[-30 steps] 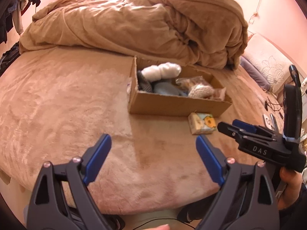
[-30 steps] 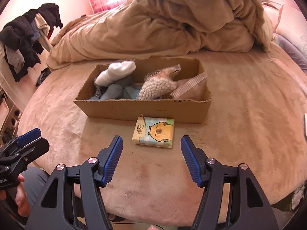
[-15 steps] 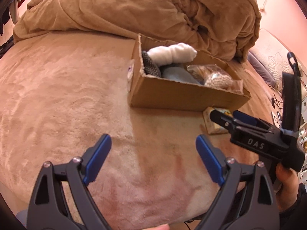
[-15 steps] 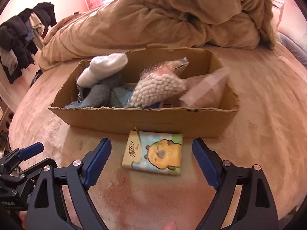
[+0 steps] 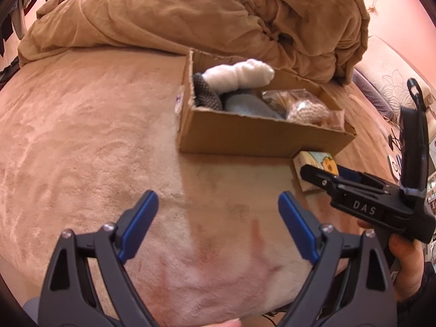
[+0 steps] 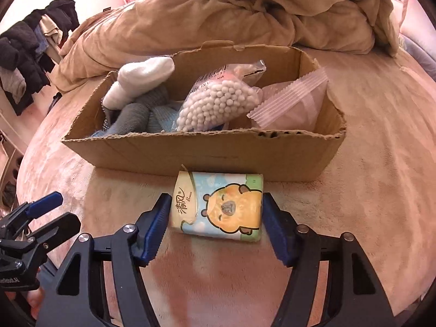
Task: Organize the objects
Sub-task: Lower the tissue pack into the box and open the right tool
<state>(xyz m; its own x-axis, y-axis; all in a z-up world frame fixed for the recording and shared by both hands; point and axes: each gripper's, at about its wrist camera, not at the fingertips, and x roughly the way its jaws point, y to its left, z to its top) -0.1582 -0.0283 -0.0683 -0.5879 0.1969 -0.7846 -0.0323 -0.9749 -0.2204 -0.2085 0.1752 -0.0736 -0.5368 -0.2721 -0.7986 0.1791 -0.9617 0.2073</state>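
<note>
A tissue pack with a cartoon bear [image 6: 220, 207] lies on the tan bedspread just in front of an open cardboard box [image 6: 218, 155]. My right gripper [image 6: 216, 212] straddles the pack, its blue pads at both ends, touching or nearly so; the pack rests on the bed. The box holds a white sock roll [image 6: 139, 81], grey and blue socks, a bag of white beads [image 6: 220, 103] and a zip bag [image 6: 288, 100]. My left gripper [image 5: 218, 218] is open and empty over bare bedspread, left of the pack [image 5: 316, 163]. The right gripper [image 5: 321, 175] shows there too.
A bunched brown duvet [image 5: 218, 16] lies behind the box. Dark clothes [image 6: 24, 54] hang at the far left. A patterned pillow [image 5: 392, 81] lies at the right. The bed's front edge runs just under both grippers.
My right gripper moved forward and down, and its jaws narrowed from wide apart to the ends of the tissue pack. The left gripper's view shifted slightly; it stays open.
</note>
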